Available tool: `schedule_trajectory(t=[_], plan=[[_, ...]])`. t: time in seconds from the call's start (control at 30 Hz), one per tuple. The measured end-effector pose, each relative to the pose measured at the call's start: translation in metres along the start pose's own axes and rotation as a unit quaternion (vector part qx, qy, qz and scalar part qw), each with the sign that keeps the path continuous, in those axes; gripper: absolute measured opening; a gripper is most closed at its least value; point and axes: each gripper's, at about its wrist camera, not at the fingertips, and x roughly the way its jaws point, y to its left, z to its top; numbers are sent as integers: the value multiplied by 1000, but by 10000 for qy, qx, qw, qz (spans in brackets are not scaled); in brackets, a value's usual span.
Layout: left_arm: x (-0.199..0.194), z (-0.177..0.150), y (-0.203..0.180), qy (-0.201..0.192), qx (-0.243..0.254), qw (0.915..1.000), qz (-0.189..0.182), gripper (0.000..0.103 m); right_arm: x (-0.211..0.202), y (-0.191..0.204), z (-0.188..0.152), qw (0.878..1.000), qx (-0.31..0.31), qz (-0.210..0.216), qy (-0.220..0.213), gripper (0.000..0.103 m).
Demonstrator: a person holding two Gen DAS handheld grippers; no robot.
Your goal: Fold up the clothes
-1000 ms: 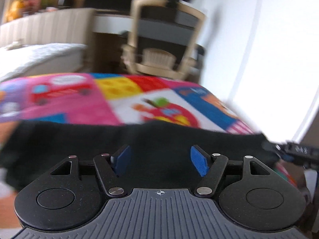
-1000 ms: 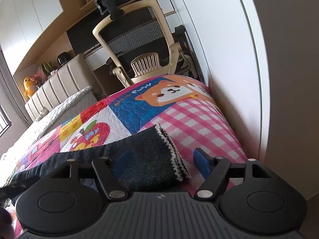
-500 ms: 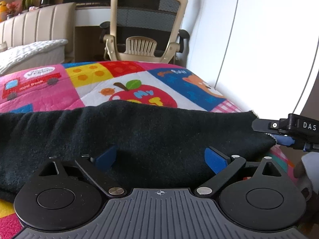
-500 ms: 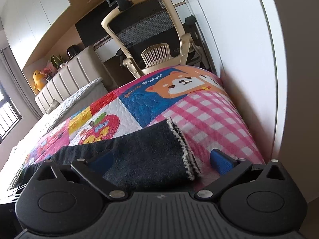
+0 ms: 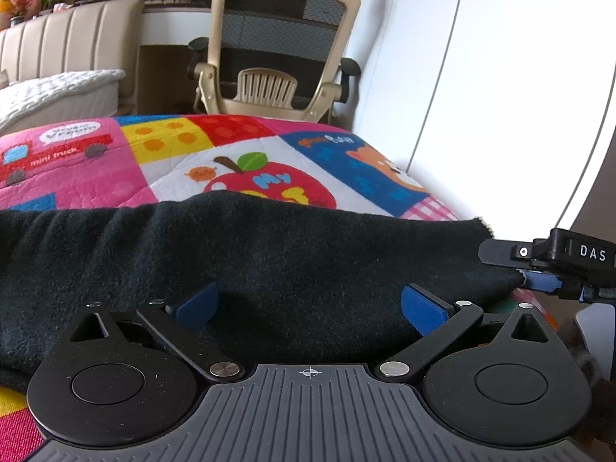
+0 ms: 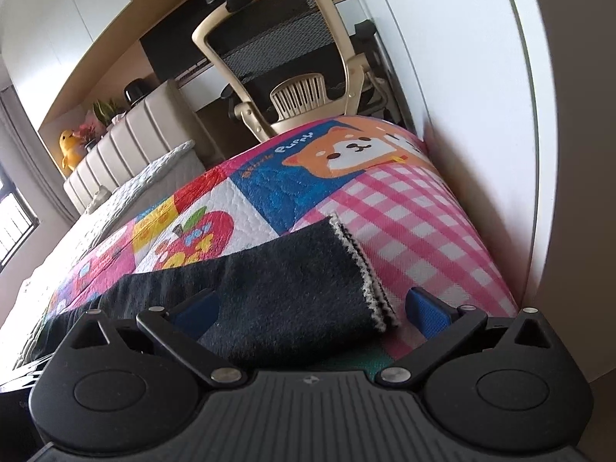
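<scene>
A bedroom: a bed covered by a patchwork quilt (image 5: 246,161) printed with an apple, a truck and a puppy, beside a white wall (image 6: 462,57), with an office chair (image 5: 277,50) at its far end.

The black garment (image 5: 269,254) lies on the quilt as a long band running crosswise near the front edge. Its right end, trimmed with a speckled white edge (image 6: 360,265), rests on the pink checked patch. The band appears doubled over lengthwise, so at least one fold is judged complete; shortening folds across its length remain.

The left hand-held gripper (image 5: 308,304) sits low at the mid-section, jaws spread wide, with cloth between the blue pads (image 5: 421,310) but not clamped. The right hand-held gripper (image 6: 308,308) is level with the quilt at the trimmed end, jaws equally wide and straddling the band's end. Neither holds anything.
</scene>
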Motion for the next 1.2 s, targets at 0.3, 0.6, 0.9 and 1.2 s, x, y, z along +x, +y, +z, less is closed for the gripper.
schedule_trajectory(t=[0.3, 0.6, 0.9, 1.2], plan=[[0, 0, 3, -19, -76, 9999, -71, 103, -39, -15, -6, 9964, 578, -445, -443, 44], [-1, 0, 7, -59, -201, 9996, -177, 103, -27, -57, -8, 9763, 2144, 297, -65, 44], [-1, 0, 8, -73, -252, 9994, -214, 103, -8, -24, -3, 9949, 969, -156, -214, 17], [6, 5, -5, 256, 185, 9995, -14, 103, -24, 48, -5, 9853, -1416, -588, -749, 14]])
